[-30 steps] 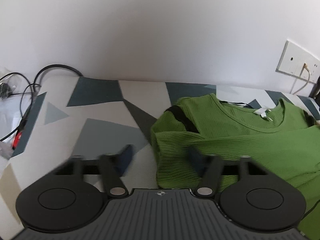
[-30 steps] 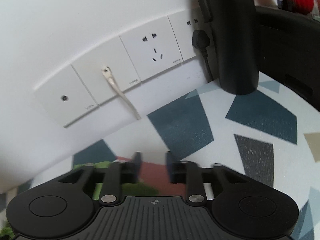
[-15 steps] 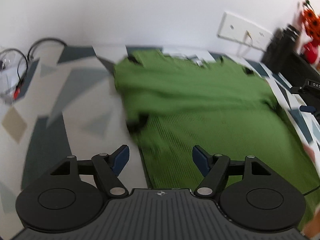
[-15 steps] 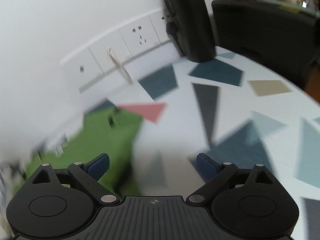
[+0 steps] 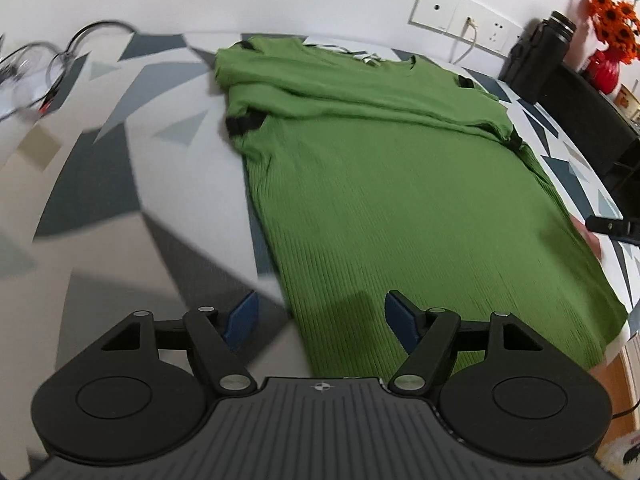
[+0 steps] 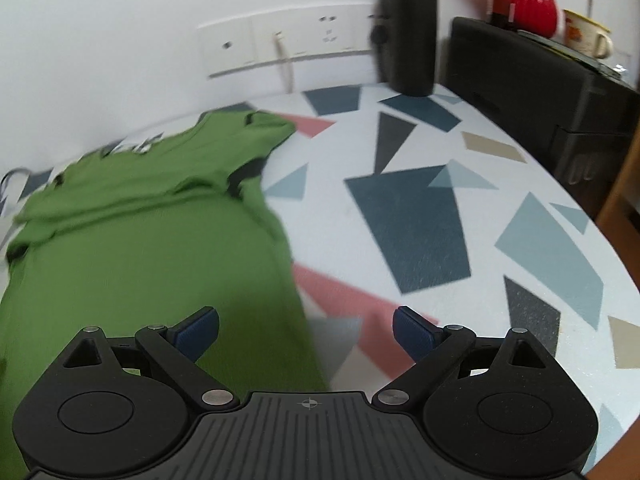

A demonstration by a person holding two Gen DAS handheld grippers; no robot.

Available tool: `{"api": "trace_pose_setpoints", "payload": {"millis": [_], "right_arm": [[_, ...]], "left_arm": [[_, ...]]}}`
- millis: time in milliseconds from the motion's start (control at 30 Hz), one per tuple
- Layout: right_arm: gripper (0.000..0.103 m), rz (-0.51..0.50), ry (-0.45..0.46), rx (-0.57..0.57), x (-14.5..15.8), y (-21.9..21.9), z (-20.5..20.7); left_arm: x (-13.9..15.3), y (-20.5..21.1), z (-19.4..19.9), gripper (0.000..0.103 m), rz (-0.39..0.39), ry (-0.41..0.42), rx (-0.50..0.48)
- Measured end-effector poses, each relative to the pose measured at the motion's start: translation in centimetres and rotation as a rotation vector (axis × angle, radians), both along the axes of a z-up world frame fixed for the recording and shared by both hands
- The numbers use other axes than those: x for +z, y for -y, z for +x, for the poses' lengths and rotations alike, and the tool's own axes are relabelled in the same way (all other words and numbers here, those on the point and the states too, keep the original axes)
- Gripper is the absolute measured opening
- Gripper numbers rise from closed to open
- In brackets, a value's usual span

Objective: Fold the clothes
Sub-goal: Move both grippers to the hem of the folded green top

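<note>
A green ribbed T-shirt [image 5: 400, 200] lies flat on the patterned table [image 5: 120, 160], collar toward the wall. Both short sleeves are folded in across the chest, and their black cuffs [image 5: 240, 124] show at the sides. My left gripper [image 5: 320, 320] hovers open over the shirt's left edge near the hem, with nothing pressed between its blue pads. In the right wrist view the shirt [image 6: 140, 248] fills the left half. There my right gripper [image 6: 306, 332] stands wide open above the shirt's right edge, its left pad over cloth and its right pad over the table [image 6: 420, 220].
Wall sockets [image 5: 460, 16] with a white cable line the back wall. A black bottle [image 6: 408, 28], a black box [image 6: 540, 92], a red vase [image 6: 532, 4] and a cup stand at the back right. Loose cables [image 5: 60, 56] lie at the far left. The table's rim curves along the right.
Both grippers have drawn back from the shirt's shoulders near the wall toward the hem. The right jaws have opened much wider. More of the shirt now shows in both views.
</note>
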State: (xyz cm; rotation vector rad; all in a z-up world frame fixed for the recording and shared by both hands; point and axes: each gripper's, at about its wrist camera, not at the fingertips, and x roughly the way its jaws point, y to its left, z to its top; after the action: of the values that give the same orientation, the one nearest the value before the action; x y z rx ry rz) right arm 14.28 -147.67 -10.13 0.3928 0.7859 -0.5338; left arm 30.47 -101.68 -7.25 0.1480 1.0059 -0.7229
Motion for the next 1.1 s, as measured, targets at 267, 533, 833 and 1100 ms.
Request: {"api": "trace_pose_setpoints", "payload": {"millis": [267,533,833,1100], "right_arm": [[0.092,-0.017,0.021,0.192,-0.5,-1.0,-2.1],[0.094,-0.035,-0.013,0.21,-1.4,-0.3,-6.5],[0.081,-0.055,-0.103,0.27,-2.5,-2.3,-7.3],[0.005,0.177,0.017,0.303,-0.5,-1.4,-8.4]], "left_arm": [[-0.1,-1.1,-6.2,0.079,0.061,0.014,0.127],[-0.3,0.5,-9.8,0.08,0.106,0.039,0.231],[-0.1,0.2,-10.2,0.01,0.084,0.074,0.315],[2.6,-3.3,-11.6,0.007,-0.089,0.068,0.349]]}}
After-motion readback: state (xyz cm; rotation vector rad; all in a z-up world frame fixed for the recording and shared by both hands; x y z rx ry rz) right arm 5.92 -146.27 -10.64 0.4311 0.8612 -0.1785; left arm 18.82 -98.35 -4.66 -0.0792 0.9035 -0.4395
